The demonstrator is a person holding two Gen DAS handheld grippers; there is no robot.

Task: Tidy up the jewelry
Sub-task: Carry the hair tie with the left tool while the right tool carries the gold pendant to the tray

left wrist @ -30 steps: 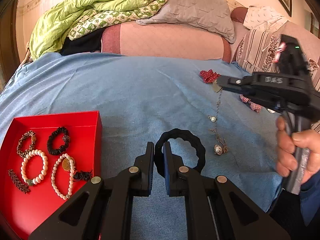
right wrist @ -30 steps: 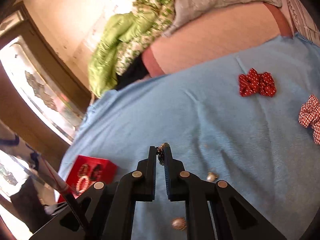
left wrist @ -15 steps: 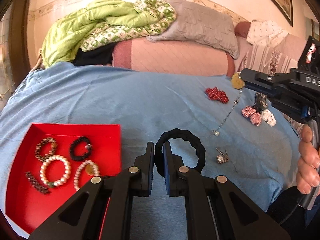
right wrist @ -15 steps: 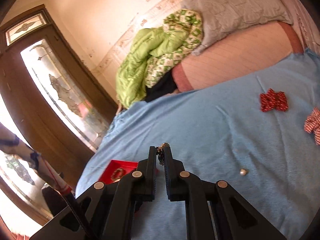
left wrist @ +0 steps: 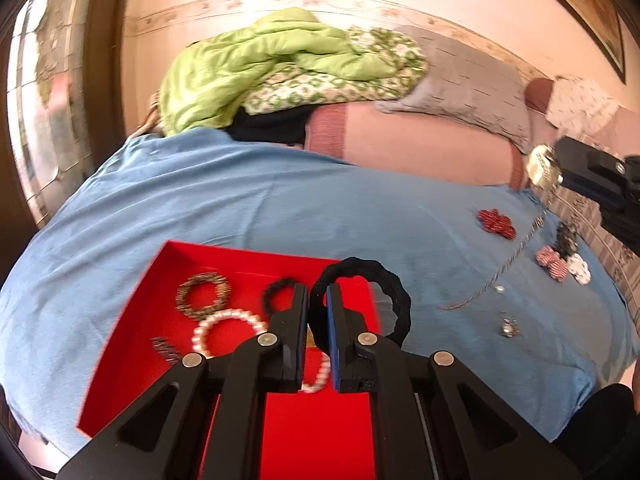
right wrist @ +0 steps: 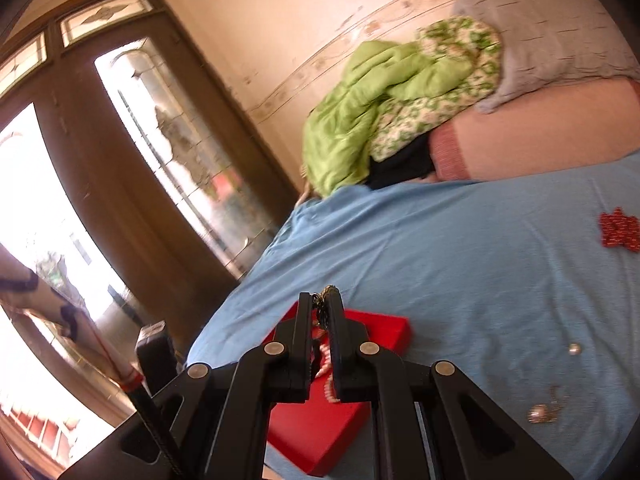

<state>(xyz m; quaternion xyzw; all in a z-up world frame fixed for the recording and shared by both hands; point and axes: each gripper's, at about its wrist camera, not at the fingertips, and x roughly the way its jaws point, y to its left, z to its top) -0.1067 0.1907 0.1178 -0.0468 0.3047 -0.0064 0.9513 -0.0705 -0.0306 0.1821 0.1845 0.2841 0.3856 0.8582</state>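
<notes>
Now over the red tray [left wrist: 132,332]: left gripper [left wrist: 317,300] clamped on a black scrunchie [left wrist: 384,280], loop standing above the tray's right side. Right gripper [right wrist: 321,304] pinched on a chain necklace [left wrist: 516,252] by its gold end — chain hanging down to the blue blanket [left wrist: 280,208], beside the red bow [left wrist: 496,222].

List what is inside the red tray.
In the red tray: a brown beaded bracelet, a pearl bracelet, a black scrunchie and a dark piece. The left gripper covers the rest.
</notes>
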